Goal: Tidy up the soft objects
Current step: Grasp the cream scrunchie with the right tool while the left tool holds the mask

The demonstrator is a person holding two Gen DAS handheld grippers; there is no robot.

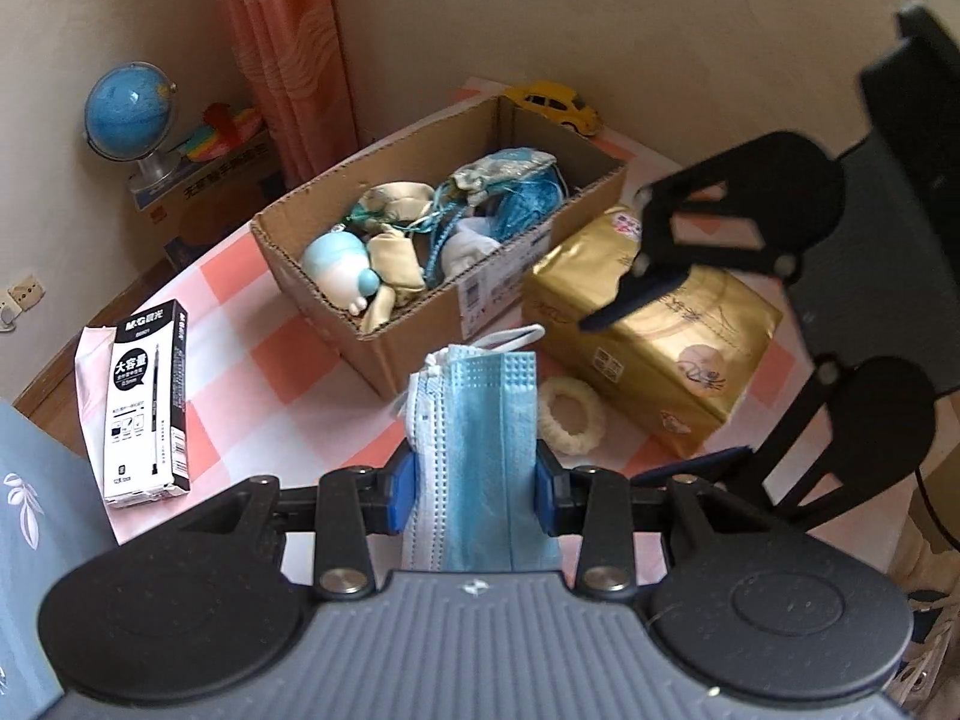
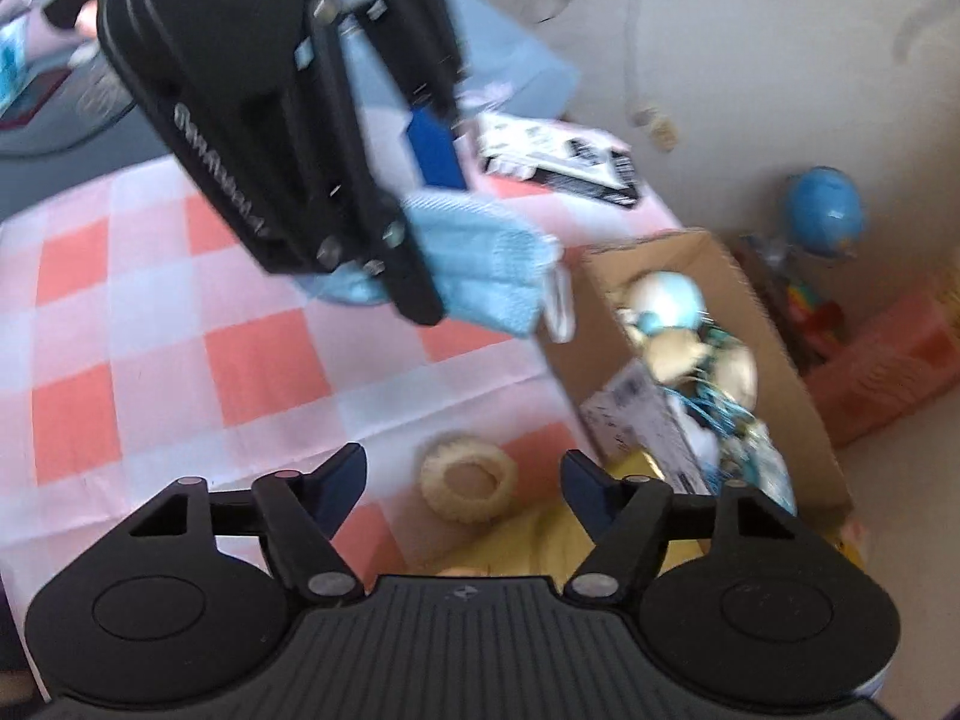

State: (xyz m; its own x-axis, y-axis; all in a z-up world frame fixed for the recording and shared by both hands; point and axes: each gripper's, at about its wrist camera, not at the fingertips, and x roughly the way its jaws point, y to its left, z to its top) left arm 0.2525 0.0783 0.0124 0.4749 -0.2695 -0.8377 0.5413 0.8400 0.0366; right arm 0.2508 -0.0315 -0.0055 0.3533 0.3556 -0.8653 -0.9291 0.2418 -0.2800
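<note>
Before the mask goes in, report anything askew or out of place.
The cardboard box sits skewed to the tablecloth's checks, its contents a tangled heap. The cream scrunchie lies loose on the tablecloth, outside the box. The left gripper holds the folded masks with one ear loop dangling free.

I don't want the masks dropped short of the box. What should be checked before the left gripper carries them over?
1. Left gripper shut on the face masks: ok.
2. Cardboard box open on top: ok.
3. Room left inside the box: ok, some floor shows.
4. Right gripper open and holding nothing: ok.
5. Cream scrunchie out on the tablecloth, not boxed: not ok.
6. Masks' ear loops free of snags: cannot tell.
</note>
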